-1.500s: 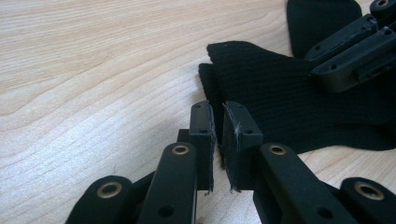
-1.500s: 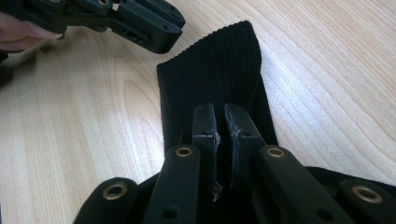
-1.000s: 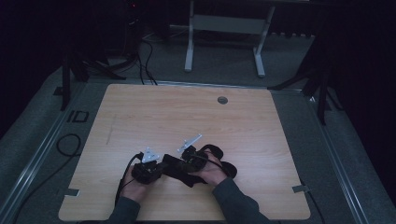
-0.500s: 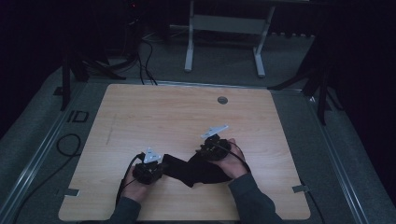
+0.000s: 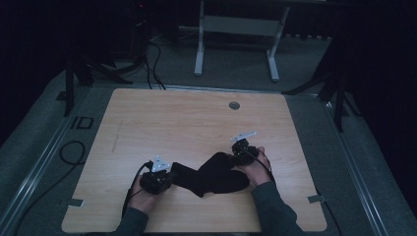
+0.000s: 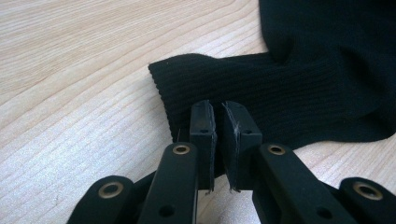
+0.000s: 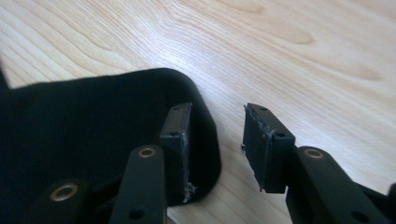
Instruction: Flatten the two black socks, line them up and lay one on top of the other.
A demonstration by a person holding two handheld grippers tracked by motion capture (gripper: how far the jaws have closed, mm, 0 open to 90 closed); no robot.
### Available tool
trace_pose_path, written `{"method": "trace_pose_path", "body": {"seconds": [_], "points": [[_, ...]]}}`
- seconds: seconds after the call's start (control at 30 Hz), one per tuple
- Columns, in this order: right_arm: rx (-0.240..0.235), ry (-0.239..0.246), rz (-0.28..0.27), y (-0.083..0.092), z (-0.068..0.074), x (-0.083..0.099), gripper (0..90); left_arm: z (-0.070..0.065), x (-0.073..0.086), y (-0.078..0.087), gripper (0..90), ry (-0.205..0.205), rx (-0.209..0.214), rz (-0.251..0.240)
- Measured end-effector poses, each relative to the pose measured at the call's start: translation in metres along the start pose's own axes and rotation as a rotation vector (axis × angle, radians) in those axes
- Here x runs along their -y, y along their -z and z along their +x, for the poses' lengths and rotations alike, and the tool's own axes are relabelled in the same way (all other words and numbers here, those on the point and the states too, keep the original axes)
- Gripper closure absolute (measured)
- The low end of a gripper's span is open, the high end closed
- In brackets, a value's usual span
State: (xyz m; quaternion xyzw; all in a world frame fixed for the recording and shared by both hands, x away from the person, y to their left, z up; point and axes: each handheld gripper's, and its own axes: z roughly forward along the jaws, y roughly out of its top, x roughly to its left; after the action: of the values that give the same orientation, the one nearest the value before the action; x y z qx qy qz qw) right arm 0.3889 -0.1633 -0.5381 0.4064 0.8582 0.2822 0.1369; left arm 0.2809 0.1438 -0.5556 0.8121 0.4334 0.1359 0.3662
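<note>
High view: pale wood counter point(image 5: 187, 123), small round grommet point(image 5: 234, 105) near its far edge. A black sock point(image 5: 216, 174) lies across the near middle, stretched between the two hands. Left gripper point(image 5: 169, 176) sits at the sock's left end, held in the left hand point(image 5: 142, 199), with a grey three-cornered plate on top. Right gripper point(image 5: 235, 153) sits at the sock's right end, held in the right hand point(image 5: 255, 164). Dark sleeves enter from the bottom edge. Beyond the counter: grey floor, cables, a white desk frame point(image 5: 236, 29).

Left gripper view: fingers point(image 6: 203, 128) almost together, pinching the ribbed cuff of the sock near its edge. The rest of the sock runs off to the upper right, flat on the wood.

Right gripper view: fingers point(image 7: 268, 140) parted by a clear gap with bare wood between them. One finger rests over the sock's rounded end; the other stands beside it on bare wood. Nothing gripped.
</note>
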Motion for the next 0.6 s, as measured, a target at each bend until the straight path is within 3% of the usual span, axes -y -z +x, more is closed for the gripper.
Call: {"method": "trace_pose_path", "body": {"seconds": [0.27, 0.43, 0.6], "points": [[-0.012, -0.008, 0.027, -0.0083, -0.0017, -0.0001, 62.1, -0.0004, 0.0, -0.0002, 83.1, 0.001, -0.002, 0.001], [-0.025, 0.007, 0.036, -0.0084, 0.0023, -0.0019, 76.7, -0.0005, 0.0001, -0.0002, 83.1, 0.002, -0.002, 0.0], [-0.034, 0.004, 0.045, -0.009, 0.0032, -0.0038, 82.3, -0.0005, 0.0002, -0.0002, 83.1, 0.002, -0.001, 0.0]]}}
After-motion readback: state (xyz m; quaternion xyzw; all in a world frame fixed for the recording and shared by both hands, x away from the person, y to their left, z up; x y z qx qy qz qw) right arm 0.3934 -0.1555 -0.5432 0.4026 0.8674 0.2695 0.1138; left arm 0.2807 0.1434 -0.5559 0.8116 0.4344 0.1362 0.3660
